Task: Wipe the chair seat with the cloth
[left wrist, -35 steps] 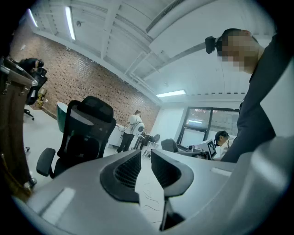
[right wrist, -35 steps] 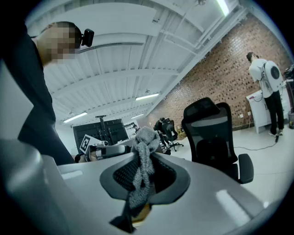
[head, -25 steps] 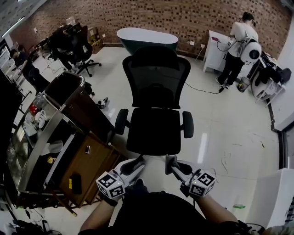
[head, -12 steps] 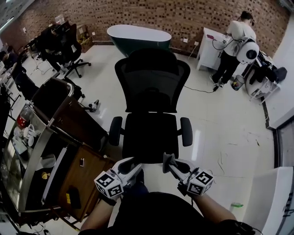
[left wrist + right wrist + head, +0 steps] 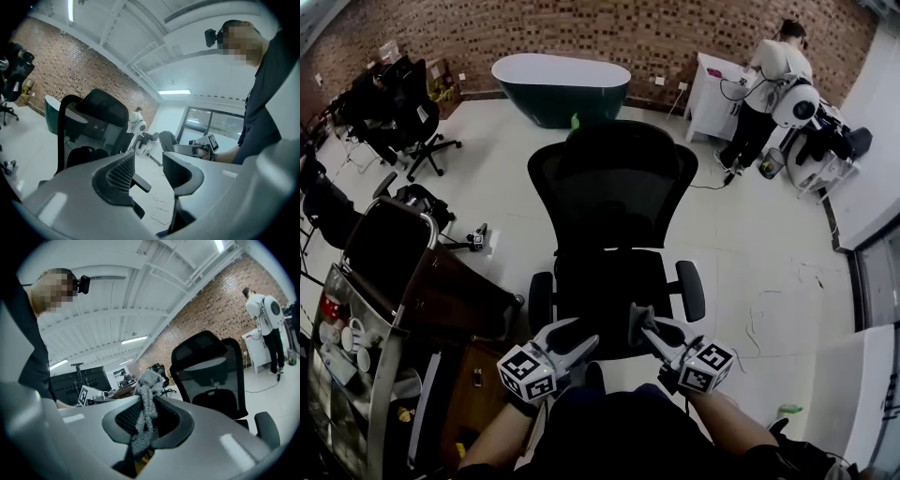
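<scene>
Chair seat front hidden behind right gripper.

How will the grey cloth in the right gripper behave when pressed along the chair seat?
Probably floppy: the cloth hangs in limp folds from the right gripper. Its nubby knit likely drags rather than slips. It looks light, so it may bunch on the seat.

Office, brick wall, swivel chairs
</scene>
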`<control>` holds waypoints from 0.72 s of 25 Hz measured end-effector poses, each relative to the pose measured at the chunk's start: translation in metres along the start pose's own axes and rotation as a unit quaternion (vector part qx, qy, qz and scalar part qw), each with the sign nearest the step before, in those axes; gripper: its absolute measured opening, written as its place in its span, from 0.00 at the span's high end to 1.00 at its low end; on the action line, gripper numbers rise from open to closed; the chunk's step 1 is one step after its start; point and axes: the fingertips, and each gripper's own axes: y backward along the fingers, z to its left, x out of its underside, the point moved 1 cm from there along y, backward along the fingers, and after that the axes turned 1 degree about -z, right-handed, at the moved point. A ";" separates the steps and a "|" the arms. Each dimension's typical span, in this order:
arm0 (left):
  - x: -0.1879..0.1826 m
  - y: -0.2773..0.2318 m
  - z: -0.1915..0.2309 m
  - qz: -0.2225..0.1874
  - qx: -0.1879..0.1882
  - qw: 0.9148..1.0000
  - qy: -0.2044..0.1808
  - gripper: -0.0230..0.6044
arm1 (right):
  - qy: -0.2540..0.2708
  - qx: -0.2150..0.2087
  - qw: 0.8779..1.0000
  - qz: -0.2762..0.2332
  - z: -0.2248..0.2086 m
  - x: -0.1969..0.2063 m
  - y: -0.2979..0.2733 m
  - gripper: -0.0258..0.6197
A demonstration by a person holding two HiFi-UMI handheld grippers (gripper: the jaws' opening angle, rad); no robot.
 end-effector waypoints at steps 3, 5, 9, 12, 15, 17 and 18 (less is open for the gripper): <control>-0.006 -0.001 0.019 -0.001 0.005 1.000 0.005 0.65 | -0.001 -0.002 1.000 0.006 -0.003 -0.001 -0.023 0.88; -0.010 -0.004 0.028 0.002 0.004 1.000 0.010 0.64 | 0.001 -0.003 1.000 0.013 -0.007 0.000 -0.034 0.88; -0.011 -0.007 0.043 0.003 -0.001 1.000 0.021 0.63 | -0.007 -0.009 1.000 0.026 -0.016 0.001 -0.055 0.88; -0.009 -0.010 0.057 0.005 -0.008 1.000 0.026 0.62 | -0.011 -0.018 0.999 0.037 -0.023 0.006 -0.071 0.88; -0.007 -0.013 0.070 0.008 -0.019 0.999 0.035 0.60 | -0.011 -0.026 0.998 0.060 -0.036 0.018 -0.088 0.88; 0.000 -0.014 0.084 0.016 -0.028 0.999 0.042 0.59 | -0.015 -0.029 0.996 0.083 -0.050 0.034 -0.103 0.88; 0.006 -0.015 0.093 0.021 -0.035 0.998 0.047 0.58 | -0.017 -0.031 0.995 0.097 -0.059 0.044 -0.110 0.88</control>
